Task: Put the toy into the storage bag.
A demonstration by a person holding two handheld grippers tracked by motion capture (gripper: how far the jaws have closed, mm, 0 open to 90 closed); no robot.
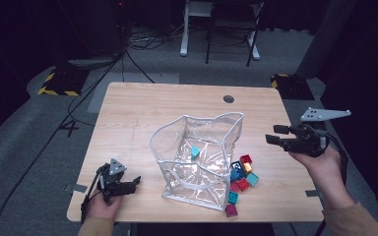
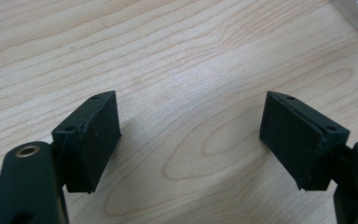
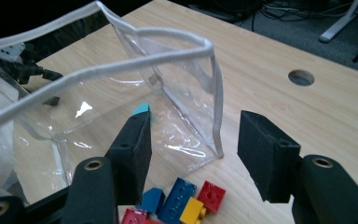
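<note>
A clear plastic bag (image 1: 197,157) with a white rim stands open in the middle of the wooden table (image 1: 128,113). One teal brick (image 1: 195,152) lies inside it, also visible through the bag wall (image 3: 142,109). Several loose bricks (image 1: 241,179) in red, blue, teal and yellow lie at the bag's right side (image 3: 186,203). My left gripper (image 1: 128,186) rests open near the table's front left corner, nothing between its pads (image 2: 98,140). My right gripper (image 1: 278,135) is held open above the table, right of the bag, empty (image 3: 193,149).
A round cable hole (image 1: 229,99) sits near the table's far edge. Beyond the table are floor cables, chair legs (image 1: 229,44) and a yellow-black striped base (image 1: 59,83). Bare wood lies left of the bag.
</note>
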